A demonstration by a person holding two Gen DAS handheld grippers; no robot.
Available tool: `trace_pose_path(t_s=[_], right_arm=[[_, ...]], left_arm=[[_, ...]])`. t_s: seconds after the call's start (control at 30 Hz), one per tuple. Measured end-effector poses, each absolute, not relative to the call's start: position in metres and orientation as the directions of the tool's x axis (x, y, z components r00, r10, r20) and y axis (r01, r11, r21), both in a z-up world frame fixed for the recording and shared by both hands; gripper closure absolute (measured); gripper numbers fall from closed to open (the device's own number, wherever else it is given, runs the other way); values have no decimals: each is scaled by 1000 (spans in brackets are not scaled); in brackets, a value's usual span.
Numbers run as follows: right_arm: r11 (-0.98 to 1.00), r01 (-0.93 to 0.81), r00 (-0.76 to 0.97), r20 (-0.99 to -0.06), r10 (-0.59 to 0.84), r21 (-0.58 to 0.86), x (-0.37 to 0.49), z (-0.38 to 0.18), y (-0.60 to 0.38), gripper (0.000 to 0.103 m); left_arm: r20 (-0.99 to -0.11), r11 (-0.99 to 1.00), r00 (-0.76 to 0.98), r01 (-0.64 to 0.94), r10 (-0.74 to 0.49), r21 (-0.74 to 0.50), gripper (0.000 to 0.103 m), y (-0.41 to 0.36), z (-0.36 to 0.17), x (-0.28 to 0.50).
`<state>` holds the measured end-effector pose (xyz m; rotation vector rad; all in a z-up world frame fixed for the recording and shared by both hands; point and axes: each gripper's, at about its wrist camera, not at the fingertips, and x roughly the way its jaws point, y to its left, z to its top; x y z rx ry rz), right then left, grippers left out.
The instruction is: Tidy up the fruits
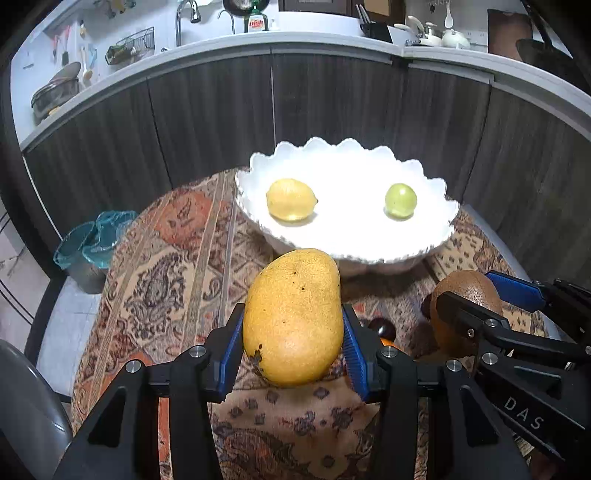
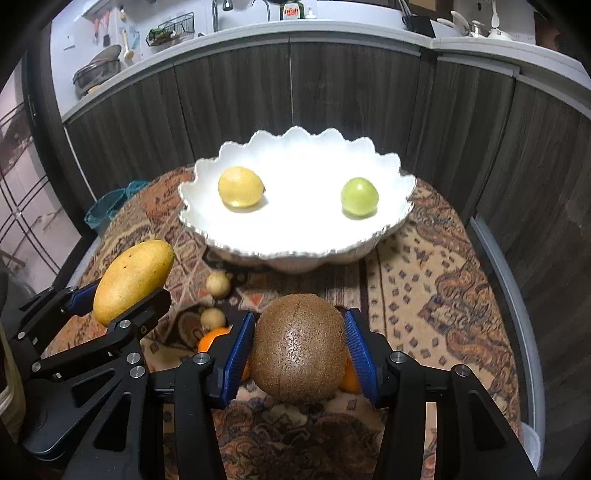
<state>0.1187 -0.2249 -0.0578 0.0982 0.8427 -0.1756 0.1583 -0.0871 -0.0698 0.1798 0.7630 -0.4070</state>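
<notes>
— Evidently two fruits are being carried at once: a mango (image 1: 293, 317) is clamped between the blue pads of the left claw (image 1: 293, 350), and a kiwi (image 2: 299, 343) is gripped part-open in the right claw (image 2: 300, 354).

— Why are they held clear of the patterned worktop (image 2: 424, 295)?

— Judged from the task, both are meant for the white scalloped bowl (image 2: 295, 243) at twelve o'clock, where a lemon (image 2: 241, 186) and a green fruit (image 2: 359, 196) are already kept well apart.

— Can any writing be read?

— "DAS" (image 1: 523, 412) is printed on the right claw's body at four o'clock in the left view. The dish-soap bottle's label (image 1: 256, 24) cannot be made out.
</notes>
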Motion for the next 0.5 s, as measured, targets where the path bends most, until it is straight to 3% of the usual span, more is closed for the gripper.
trace_pose_path(t_s=[0.5], right_arm=[[979,202,727,-669,-155,-8,142,-12,-242,52]], left_arm=[[-644,901,692,433,-326,9,55,-108,-27,190]])
